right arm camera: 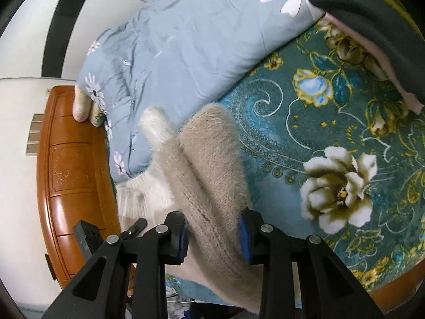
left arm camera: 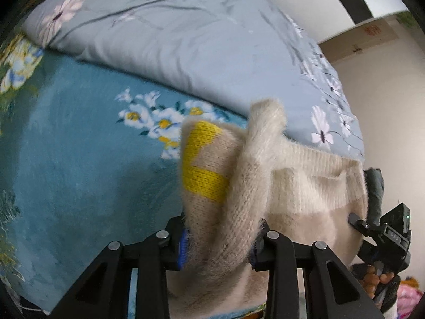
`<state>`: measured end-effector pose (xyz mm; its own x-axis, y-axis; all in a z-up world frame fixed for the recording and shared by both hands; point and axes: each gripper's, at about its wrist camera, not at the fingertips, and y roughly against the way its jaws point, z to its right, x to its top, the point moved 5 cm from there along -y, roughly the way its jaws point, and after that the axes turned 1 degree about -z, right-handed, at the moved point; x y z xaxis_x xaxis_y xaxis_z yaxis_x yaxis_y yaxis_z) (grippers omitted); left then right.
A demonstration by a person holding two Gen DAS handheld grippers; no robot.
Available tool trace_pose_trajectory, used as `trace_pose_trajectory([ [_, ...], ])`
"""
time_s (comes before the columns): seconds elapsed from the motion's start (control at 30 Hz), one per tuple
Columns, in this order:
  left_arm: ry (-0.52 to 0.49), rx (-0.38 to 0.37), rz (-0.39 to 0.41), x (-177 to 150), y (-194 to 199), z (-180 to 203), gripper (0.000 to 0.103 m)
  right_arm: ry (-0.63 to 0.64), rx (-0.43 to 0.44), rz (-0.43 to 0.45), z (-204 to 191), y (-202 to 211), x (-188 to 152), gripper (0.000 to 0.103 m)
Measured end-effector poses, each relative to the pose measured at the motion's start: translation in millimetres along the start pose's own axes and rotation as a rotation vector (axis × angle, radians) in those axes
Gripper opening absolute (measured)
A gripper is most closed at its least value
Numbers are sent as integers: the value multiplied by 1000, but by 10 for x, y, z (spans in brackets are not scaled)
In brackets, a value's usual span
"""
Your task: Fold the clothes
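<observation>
A fuzzy cream and beige knit sweater [left arm camera: 305,186] with yellow stripes [left arm camera: 204,180] is held up over the teal floral bedspread [left arm camera: 79,159]. My left gripper [left arm camera: 217,247] is shut on a bunched fold of the sweater. My right gripper [right arm camera: 215,236] is shut on another beige fold of the sweater [right arm camera: 209,164]; it also shows at the right edge of the left wrist view [left arm camera: 382,234]. The cream ribbed part [right arm camera: 138,196] hangs between the two grippers.
A light blue flowered quilt [left arm camera: 186,40] lies bunched along the far side of the bed. A wooden bed board [right arm camera: 69,164] stands at the left of the right wrist view. Dark and pink folded clothes [right arm camera: 372,26] lie at the top right there.
</observation>
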<state>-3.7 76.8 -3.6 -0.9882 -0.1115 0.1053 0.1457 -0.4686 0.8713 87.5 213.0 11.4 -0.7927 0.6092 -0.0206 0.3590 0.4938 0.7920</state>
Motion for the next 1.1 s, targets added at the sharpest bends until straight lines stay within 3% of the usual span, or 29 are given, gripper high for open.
trace_pose_trajectory([
  [0.27,-132,5,60,77,299,774,35,52,63,64,-28,630,26,32],
  [0.43,-158,3,162,45,433,1405,35,137,121,101,1,1082,238,32],
  [0.63,-112,12,322,-216,545,2287,35,332,213,109,34,1847,700,31],
  [0.77,-80,-13,382,-372,546,2900,35,451,245,101,113,2466,1060,31],
  [0.9,-107,-38,398,-462,455,3573,35,511,243,132,271,3075,1324,31],
  [1.1,-213,-81,360,-413,140,4489,33,524,232,221,680,3782,1580,31],
])
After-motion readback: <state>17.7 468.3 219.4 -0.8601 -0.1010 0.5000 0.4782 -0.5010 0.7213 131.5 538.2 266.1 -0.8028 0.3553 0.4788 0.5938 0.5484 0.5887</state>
